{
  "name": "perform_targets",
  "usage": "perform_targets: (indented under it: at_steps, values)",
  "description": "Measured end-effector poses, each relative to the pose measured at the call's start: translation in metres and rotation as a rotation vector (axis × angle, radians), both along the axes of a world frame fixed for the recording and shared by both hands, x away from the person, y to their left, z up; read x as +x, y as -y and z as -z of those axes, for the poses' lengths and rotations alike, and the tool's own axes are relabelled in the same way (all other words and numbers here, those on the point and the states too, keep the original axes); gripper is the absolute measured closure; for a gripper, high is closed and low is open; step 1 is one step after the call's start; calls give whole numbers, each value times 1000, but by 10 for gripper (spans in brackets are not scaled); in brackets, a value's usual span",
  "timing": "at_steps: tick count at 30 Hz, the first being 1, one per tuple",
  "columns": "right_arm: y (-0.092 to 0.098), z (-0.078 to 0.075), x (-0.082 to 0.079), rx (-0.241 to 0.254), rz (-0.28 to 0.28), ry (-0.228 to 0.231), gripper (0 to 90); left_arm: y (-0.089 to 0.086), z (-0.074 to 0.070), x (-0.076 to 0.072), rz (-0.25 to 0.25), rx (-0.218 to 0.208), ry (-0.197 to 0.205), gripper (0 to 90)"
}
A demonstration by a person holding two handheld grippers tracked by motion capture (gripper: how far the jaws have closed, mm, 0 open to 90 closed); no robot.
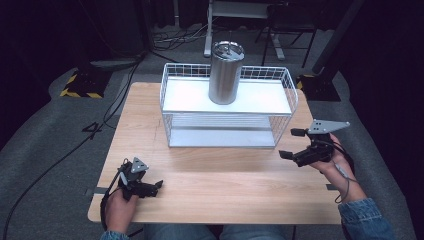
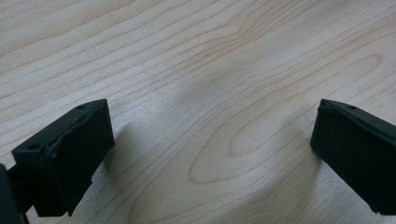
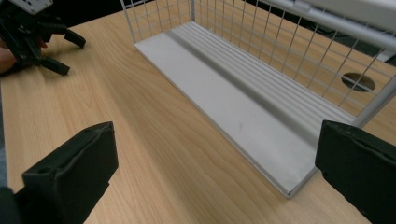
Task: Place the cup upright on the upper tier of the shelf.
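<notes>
- The left gripper (image 1: 150,188) rests low on the wooden table (image 1: 220,185), well in front of the white wire rack (image 1: 227,107) and off its left end; its jaws stand wide apart with nothing but bare wood grain between them in the left gripper view.
- The steel tumbler (image 1: 226,72) with its lid on stands upright on the rack's top shelf, a little left of the shelf's middle and toward the back rail.
- The right gripper (image 1: 292,145) hovers just off the rack's right front corner, jaws apart and empty, looking along the lower shelf (image 3: 243,107).
- The step in hand is judged to be a reach for the tumbler. To do it well, the right gripper should rise above the rack's top rail, come in level with the tumbler's middle, keep the jaws fully spread until the body sits between them, and close squarely across the round wall so it does not slip or tip.
- The left gripper is best kept clear of the rack, or used to steady its left end.
- Hard to make out: the back of the tumbler, whether it holds anything, and the far side of the lower shelf behind the wire mesh. The right gripper view cuts the top shelf off, so the tumbler's place must be read from the high view.
</notes>
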State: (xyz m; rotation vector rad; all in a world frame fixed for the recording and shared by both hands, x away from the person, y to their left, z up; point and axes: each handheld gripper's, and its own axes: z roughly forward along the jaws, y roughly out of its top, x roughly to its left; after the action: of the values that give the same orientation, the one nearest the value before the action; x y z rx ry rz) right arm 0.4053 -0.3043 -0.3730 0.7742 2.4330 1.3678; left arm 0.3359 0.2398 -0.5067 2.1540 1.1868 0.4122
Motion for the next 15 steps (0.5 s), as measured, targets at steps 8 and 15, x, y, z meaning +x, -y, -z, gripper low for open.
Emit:
perform_targets:
  at_steps: [8, 15]
  values:
    - [1, 29, -4, -46, 34, -4, 0, 0, 0, 0, 0, 1, 1, 0]
    - [1, 54, -8, -83, 40, -15, 0, 0, 0, 0, 0, 0, 0, 0]
